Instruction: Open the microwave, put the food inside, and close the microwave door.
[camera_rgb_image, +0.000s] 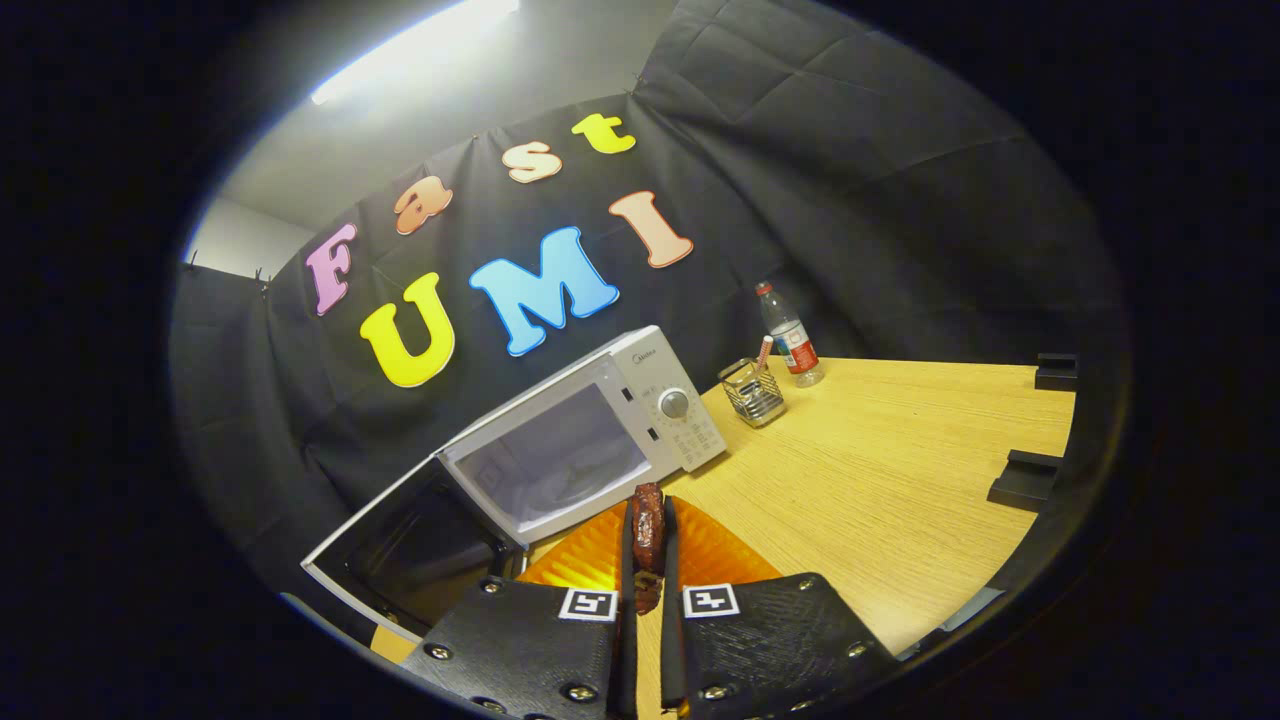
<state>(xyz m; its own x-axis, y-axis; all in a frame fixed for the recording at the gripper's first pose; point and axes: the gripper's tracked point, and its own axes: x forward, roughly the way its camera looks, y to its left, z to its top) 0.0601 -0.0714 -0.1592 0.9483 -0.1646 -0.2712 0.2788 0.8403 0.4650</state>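
Note:
A white microwave (600, 430) stands on the wooden table (880, 480) against the booth wall, with its door (400, 545) swung wide open to the left and its lit cavity (550, 460) exposed. My gripper (650, 530) is shut on a dark brown piece of food (649, 525), pinched upright between both fingers. The food hangs above an orange plate (590, 560) that lies just in front of the microwave, below the fingers. The microwave's cavity lies just beyond the fingertips.
A wire holder (753, 392) with a red-tipped item and a plastic water bottle (790, 335) stand to the right of the microwave, near the wall. Two black blocks (1025, 478) sit on the table's right edge. Bare wood stretches to the right of the fingers.

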